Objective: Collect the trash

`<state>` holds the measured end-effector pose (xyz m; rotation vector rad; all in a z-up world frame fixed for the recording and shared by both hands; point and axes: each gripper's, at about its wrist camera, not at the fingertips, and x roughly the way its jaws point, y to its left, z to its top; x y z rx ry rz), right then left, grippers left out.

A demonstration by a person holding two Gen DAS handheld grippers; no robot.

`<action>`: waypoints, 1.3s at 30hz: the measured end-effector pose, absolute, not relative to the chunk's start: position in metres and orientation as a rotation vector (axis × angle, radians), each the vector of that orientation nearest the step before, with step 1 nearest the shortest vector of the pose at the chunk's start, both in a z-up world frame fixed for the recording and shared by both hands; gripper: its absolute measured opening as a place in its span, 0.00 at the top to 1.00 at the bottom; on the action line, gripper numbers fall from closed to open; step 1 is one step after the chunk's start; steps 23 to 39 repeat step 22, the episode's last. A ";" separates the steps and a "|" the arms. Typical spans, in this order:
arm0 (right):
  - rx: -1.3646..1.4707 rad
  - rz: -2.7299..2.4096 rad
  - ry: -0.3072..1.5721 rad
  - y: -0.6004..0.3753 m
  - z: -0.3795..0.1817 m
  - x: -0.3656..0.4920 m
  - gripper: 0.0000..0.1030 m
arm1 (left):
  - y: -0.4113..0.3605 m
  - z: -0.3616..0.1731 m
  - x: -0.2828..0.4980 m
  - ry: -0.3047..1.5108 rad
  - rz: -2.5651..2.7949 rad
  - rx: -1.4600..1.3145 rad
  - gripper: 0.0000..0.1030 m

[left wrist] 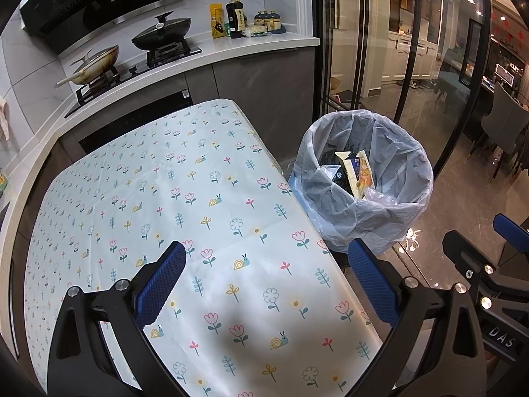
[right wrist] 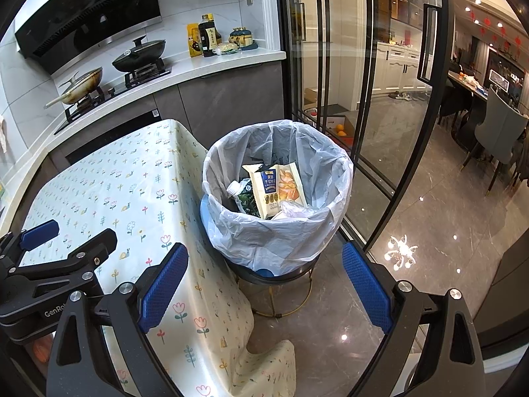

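Note:
A trash bin lined with a clear plastic bag stands on the floor beside the table's right edge. Inside lie a cream snack wrapper, a dark green packet and crumpled clear plastic. My left gripper hovers open over the near part of the flowered tablecloth, nothing between its blue pads. My right gripper is open and empty too, held above the floor just short of the bin. The left gripper also shows in the right wrist view, the right gripper in the left wrist view.
A kitchen counter behind the table carries a stove with a wok and a lidded pan, plus bottles. A glass sliding door runs right of the bin. The tablecloth hangs over the table edge.

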<state>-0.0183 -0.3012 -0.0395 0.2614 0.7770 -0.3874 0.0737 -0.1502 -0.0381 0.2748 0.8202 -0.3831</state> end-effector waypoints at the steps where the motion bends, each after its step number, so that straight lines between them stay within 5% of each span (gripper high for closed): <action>1: 0.260 -0.388 0.777 -0.301 -0.039 -0.018 0.12 | -0.150 -0.038 0.074 0.820 -0.382 0.275 0.09; 39: 0.258 -0.385 0.781 -0.304 -0.040 -0.016 0.12 | -0.150 -0.040 0.077 0.822 -0.389 0.266 0.09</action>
